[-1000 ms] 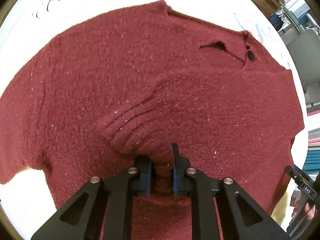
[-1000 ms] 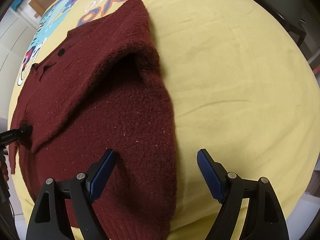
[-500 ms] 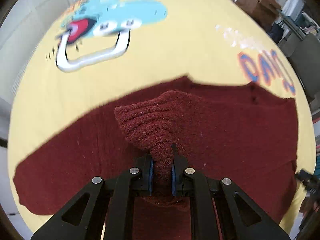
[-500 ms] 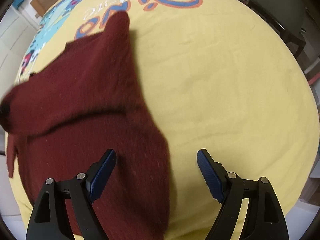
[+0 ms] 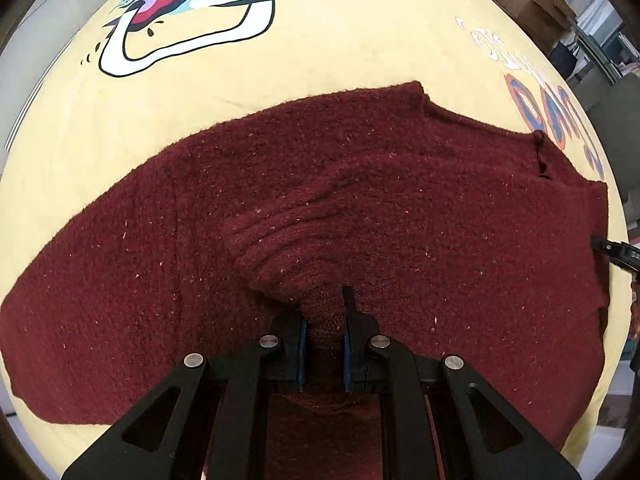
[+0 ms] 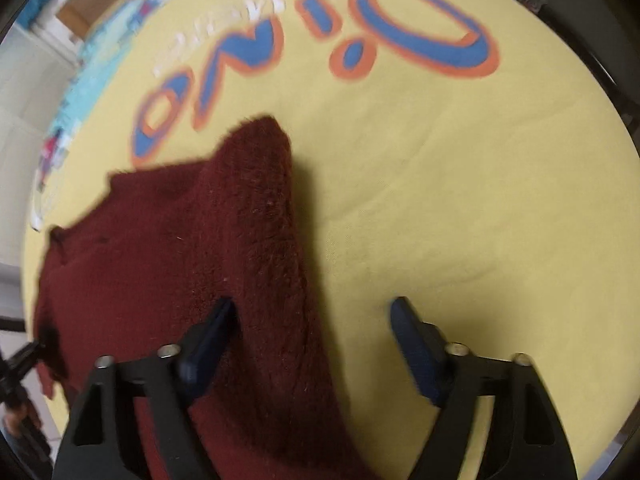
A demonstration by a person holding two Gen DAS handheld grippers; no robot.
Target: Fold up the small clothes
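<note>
A dark red knitted sweater (image 5: 360,208) lies spread on a yellow printed cloth (image 5: 304,60). My left gripper (image 5: 323,320) is shut on a ribbed sleeve cuff (image 5: 288,256) of the sweater, held low over the body of the garment. In the right wrist view the sweater (image 6: 224,248) fills the lower left, with one sleeve end pointing up. My right gripper (image 6: 312,324) is open; its left finger (image 6: 208,336) is over the sweater and its right finger (image 6: 416,340) is over bare yellow cloth. The right gripper's tip shows at the left wrist view's right edge (image 5: 616,250).
The yellow cloth carries a cartoon dinosaur print (image 5: 224,4) and blue-orange "Dino" lettering (image 6: 320,44). Cardboard boxes (image 5: 528,0) and furniture stand beyond the far right edge. A white wall or cabinet (image 6: 24,80) lies to the left.
My left gripper has carried the cuff back down over the sweater body. My right gripper stayed open and moved forward and lower along the sweater's right side.
</note>
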